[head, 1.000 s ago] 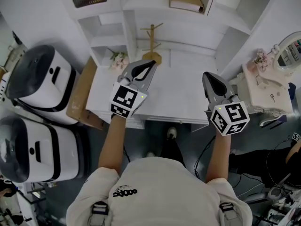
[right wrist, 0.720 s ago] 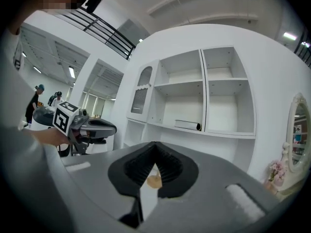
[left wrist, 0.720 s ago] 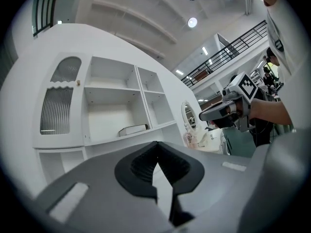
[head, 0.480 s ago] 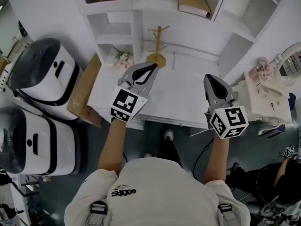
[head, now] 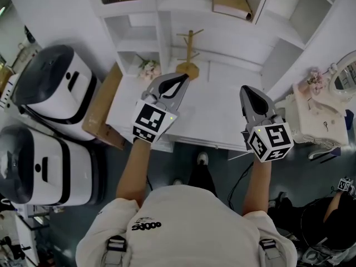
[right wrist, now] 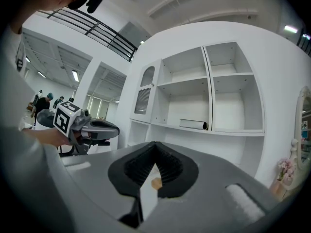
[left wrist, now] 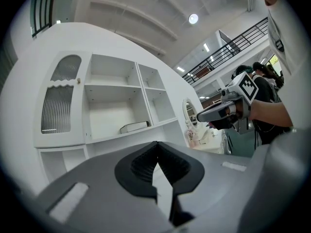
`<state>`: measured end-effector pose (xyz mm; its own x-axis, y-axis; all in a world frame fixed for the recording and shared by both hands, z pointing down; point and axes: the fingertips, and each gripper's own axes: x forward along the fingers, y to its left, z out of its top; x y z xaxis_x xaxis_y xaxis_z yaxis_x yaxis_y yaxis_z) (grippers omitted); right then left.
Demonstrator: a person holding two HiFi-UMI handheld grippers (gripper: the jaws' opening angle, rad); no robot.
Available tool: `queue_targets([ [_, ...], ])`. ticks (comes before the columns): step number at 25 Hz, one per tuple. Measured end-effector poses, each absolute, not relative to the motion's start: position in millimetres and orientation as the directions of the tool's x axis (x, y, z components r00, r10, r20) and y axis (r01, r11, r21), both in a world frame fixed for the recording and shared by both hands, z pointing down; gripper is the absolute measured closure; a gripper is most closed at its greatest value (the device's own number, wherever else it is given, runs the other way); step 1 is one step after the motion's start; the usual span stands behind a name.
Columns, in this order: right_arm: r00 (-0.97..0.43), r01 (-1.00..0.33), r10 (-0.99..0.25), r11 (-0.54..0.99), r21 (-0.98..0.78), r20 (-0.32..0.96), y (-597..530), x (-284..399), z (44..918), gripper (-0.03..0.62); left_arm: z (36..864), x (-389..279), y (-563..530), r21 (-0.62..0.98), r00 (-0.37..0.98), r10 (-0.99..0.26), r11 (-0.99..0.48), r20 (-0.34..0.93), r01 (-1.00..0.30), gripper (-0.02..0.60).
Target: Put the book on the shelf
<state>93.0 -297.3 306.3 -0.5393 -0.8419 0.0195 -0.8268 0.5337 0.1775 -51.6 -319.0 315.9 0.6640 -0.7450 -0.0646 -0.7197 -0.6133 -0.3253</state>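
Observation:
The tan book [head: 231, 4] lies flat on the white shelf [head: 183, 4] of the cabinet above the desk; it also shows as a pale book [left wrist: 134, 126] in the left gripper view and as the book [right wrist: 194, 124] in the right gripper view. My left gripper [head: 181, 79] hovers over the desk's left part, shut, with nothing between its jaws. My right gripper [head: 247, 90] hovers to the right of it, also shut and empty. Both point towards the shelf, well short of the book. Each gripper view shows the other one: right gripper [left wrist: 218, 114], left gripper [right wrist: 97, 127].
A wooden peg stand [head: 189, 54] and a small bunch of flowers [head: 147, 68] stand at the back of the white desk [head: 217, 118]. A cardboard box [head: 103, 110] and two white-and-black machines [head: 53, 88] are at the left. A small vanity [head: 317, 104] stands at the right.
The head view has drifted a little. Both grippers stay shut and hang over the desk almost where they were.

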Motion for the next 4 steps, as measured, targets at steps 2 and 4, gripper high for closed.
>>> queue_targets([
  [2, -0.544, -0.824, -0.839, 0.538, 0.179, 0.020, -298.9, 92.2, 307.1, 0.592, 315.6, -50.3, -320.6, -0.327, 0.665, -0.744, -0.614, -0.064, -0.718, 0.565],
  [4, -0.548, -0.820, -0.836, 0.543, 0.181, 0.020, -300.5, 91.3, 308.2, 0.592, 315.6, -49.3, -322.3, -0.329, 0.666, -0.743, -0.615, -0.064, -0.717, 0.565],
])
